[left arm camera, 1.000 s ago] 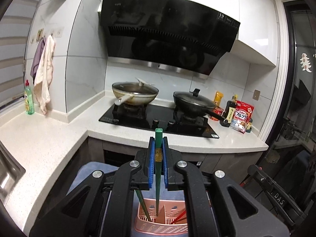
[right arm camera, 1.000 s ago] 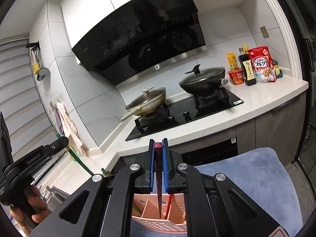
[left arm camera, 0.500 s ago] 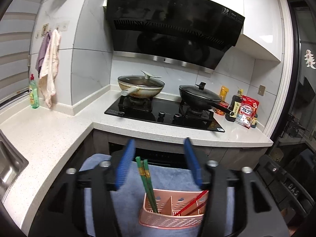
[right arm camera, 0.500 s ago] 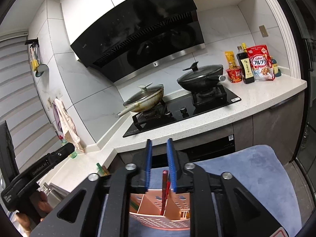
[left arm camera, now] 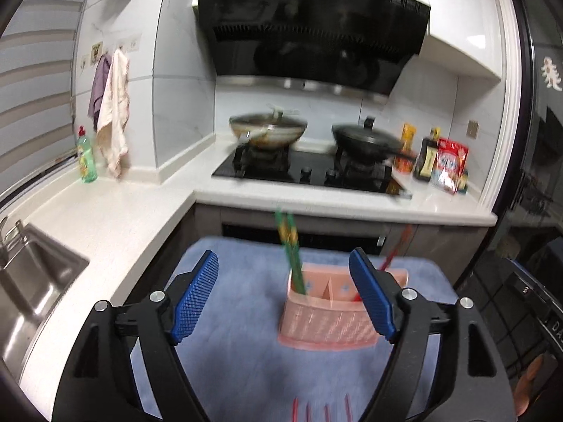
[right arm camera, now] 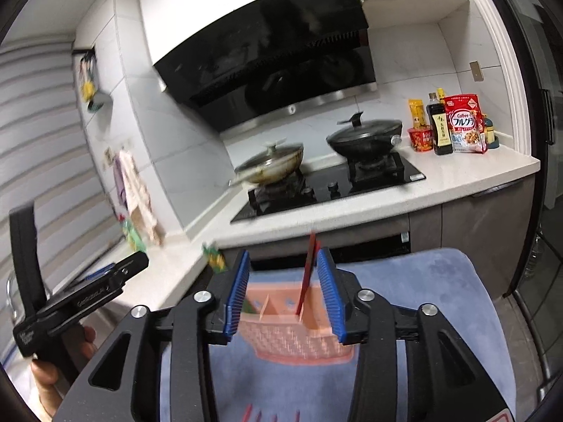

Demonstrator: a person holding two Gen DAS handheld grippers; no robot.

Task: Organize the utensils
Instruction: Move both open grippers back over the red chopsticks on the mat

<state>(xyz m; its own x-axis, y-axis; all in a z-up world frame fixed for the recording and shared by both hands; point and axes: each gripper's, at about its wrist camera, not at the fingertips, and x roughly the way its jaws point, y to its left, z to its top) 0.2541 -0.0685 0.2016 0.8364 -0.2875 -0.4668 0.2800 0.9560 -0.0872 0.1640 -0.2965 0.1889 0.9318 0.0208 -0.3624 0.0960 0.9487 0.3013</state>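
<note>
1. Left wrist view: left gripper (left arm camera: 283,297) jaws apart and opening, nothing clamped; pink caddy (left arm camera: 327,320) shows between them but farther off, untouched.
2. Green chopsticks (left arm camera: 290,246) stand tilted in the caddy's left compartment, tops leaning toward 11 o'clock.
3. Red chopsticks (left arm camera: 396,249) sit in the right compartment, leaning toward 1 o'clock.
4. Right wrist view: right gripper (right arm camera: 283,295) jaws apart and opening; the red chopsticks rise between them but the pads look clear on both sides, blurred.
5. Caddy rests on a blue mat (left arm camera: 246,362), mid-frame, slightly toward 3 o'clock in the left view.
6. More red sticks (left arm camera: 320,409) lie on the mat at 6 o'clock, only the tips visible.
7. Step in hand, judged: release and clear. Do it well by opening the jaws fully before pulling away, so the pads don't drag a stick or tip the light caddy.
8. Likely next: the red ones at 6 o'clock go in the right compartment, keeping colours separate.
</note>
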